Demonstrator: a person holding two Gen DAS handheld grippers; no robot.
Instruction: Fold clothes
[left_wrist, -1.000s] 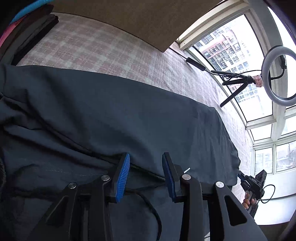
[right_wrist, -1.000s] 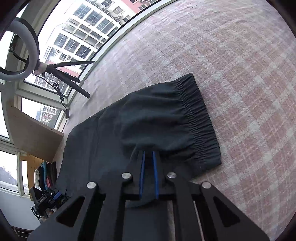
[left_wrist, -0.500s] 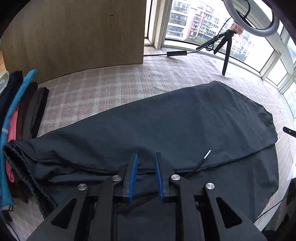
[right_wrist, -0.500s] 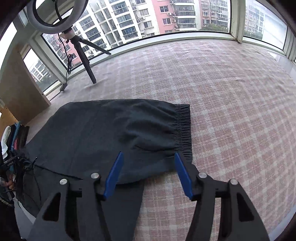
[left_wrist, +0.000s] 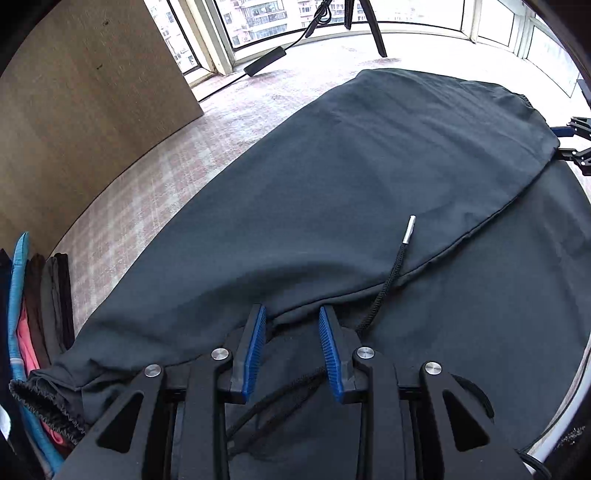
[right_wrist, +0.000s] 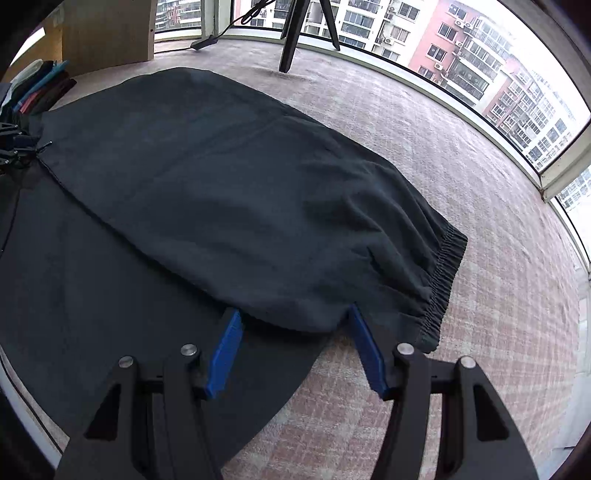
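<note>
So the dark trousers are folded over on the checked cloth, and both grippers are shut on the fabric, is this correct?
Not quite. The dark trousers are folded over on the checked cloth, but both grippers are open: the left gripper in the left wrist view, the right gripper in the right wrist view.

Each camera sits just behind its own tongs, looking forward and down from close above. The left tongs view faces along the dark trousers toward the windows; the right tongs view shares the trousers from the cuff end.
</note>
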